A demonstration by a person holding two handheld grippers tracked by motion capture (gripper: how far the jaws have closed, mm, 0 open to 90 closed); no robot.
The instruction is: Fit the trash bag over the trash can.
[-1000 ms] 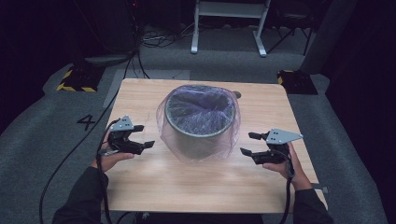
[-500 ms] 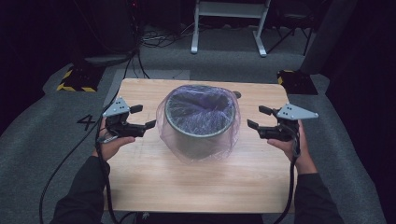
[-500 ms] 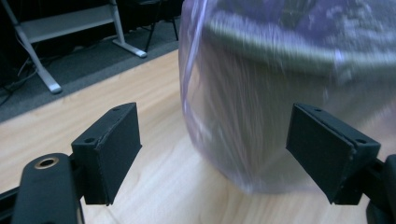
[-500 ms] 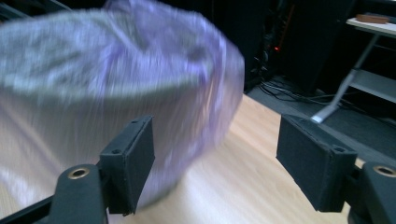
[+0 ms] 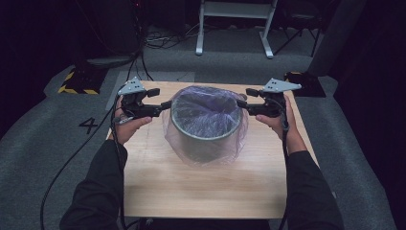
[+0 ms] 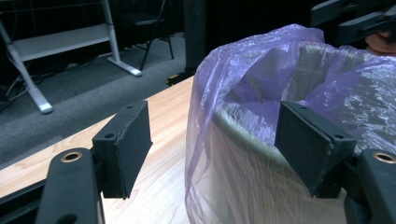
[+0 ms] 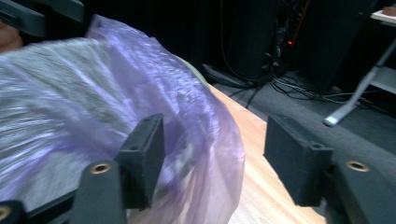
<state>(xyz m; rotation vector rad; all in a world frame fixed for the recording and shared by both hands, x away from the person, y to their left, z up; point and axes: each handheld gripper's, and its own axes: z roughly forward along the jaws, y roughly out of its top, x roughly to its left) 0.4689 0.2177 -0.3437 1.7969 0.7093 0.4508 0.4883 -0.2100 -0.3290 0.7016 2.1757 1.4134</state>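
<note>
Grey round bin stands upright on the wooden table, toward the far half, roughly centred left to right. Thin purple plastic bag lines it, folded over the rim and hanging loose down the outside wall to the tabletop.

Left gripper sits level at the bin's left rim, tips at the bag edge. In the left gripper view, its 2 jaws straddle the rim and bag film with gaps on both sides; pads not pressing. Jaws have just been closing, partly open now, nothing gripped.

Right gripper mirrors it at the right rim. Right gripper view is blurred: bag film lies between the jaws, near 1 pad, no clamp seen. Also just been closing, partly open.

Grey carpet floor surrounds the table; white metal stand behind.
</note>
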